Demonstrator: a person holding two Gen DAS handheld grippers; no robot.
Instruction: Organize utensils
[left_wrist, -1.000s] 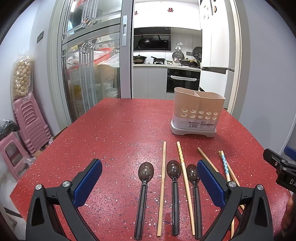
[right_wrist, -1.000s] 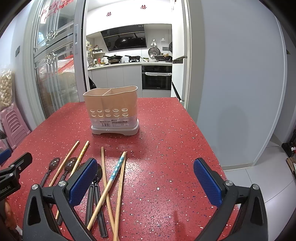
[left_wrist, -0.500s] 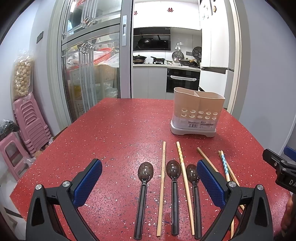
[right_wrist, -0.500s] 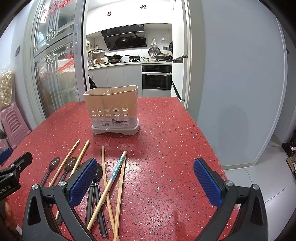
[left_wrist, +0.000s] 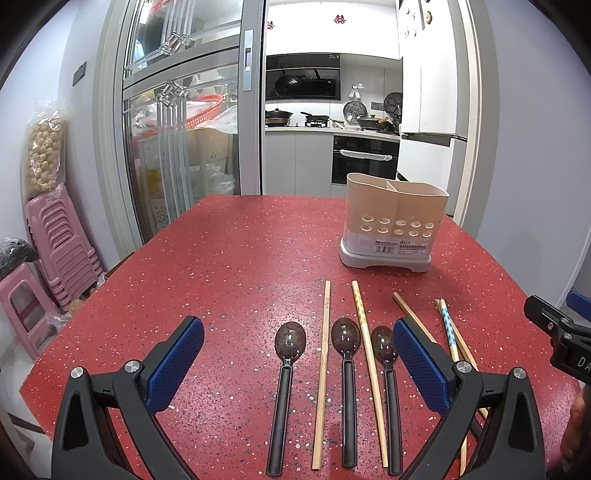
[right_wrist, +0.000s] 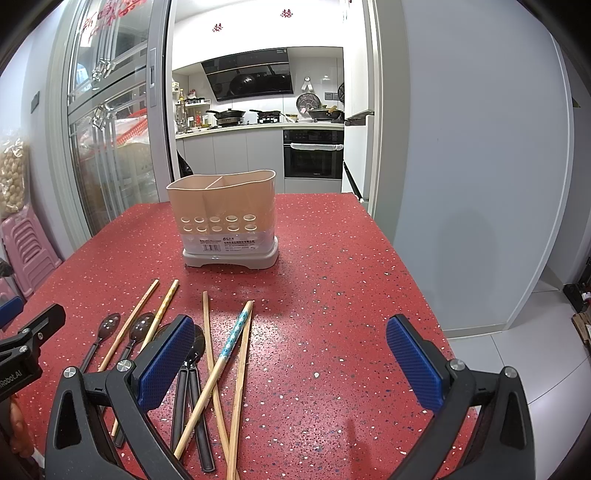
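Three dark spoons (left_wrist: 345, 369) lie side by side on the red speckled table (left_wrist: 240, 258), bowls pointing away, with wooden chopsticks (left_wrist: 322, 365) between and to their right. One chopstick has a blue patterned end (right_wrist: 231, 345). A beige two-compartment utensil holder (left_wrist: 393, 219) stands behind them, seen too in the right wrist view as the holder (right_wrist: 225, 218). My left gripper (left_wrist: 297, 356) hovers open just above the spoons. My right gripper (right_wrist: 290, 356) is open over bare table, the crossed chopsticks beside its left finger.
The table's right edge (right_wrist: 417, 295) drops to a tiled floor. Pink stacked stools (left_wrist: 55, 251) stand at the left, beside a glass sliding door (left_wrist: 177, 147). A kitchen with an oven (left_wrist: 364, 162) lies beyond the table's far end.
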